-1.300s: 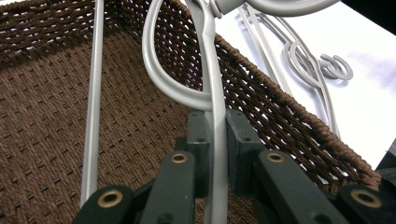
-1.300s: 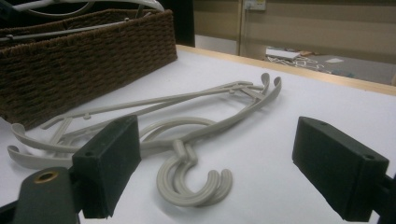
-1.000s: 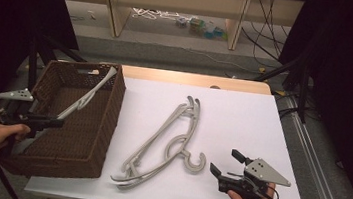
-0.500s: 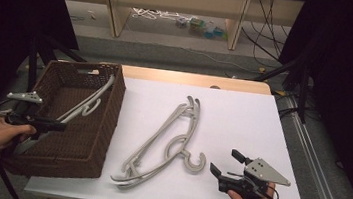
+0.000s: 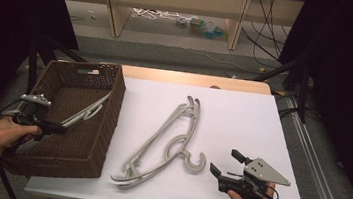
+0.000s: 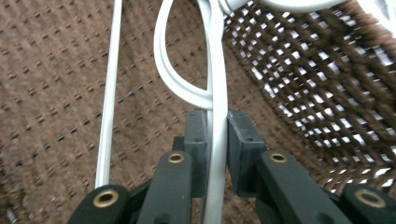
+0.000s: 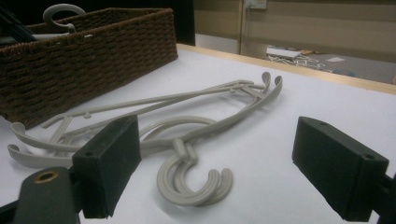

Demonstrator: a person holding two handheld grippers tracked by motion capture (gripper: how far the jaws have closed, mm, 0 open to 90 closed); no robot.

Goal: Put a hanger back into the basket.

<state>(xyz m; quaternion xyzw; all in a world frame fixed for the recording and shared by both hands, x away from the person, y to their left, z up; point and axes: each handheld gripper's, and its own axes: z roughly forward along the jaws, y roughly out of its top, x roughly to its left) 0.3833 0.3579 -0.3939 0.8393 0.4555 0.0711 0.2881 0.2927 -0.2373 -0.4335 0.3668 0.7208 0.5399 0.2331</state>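
A white hanger lies slanted inside the brown wicker basket, its top leaning near the right wall. My left gripper reaches in over the basket's left rim. In the left gripper view the left gripper is shut on the white hanger, both pads against its thin bar. The jaws have just been opening slightly, with the bar still between them. Two grey hangers lie stacked on the white table. My right gripper rests open just right of their hooks. In the right gripper view the right gripper has nothing between its jaws, and the grey hangers lie ahead.
The basket takes up the table's left side. The white tabletop has free room at the right and back. A wooden strip edges the far side. Beyond it, shelving and cables sit on the floor.
The white hanger has sunk lower into the basket, its top end drawn back from the far rim. The left hand shifted only slightly. The right gripper has kept still.
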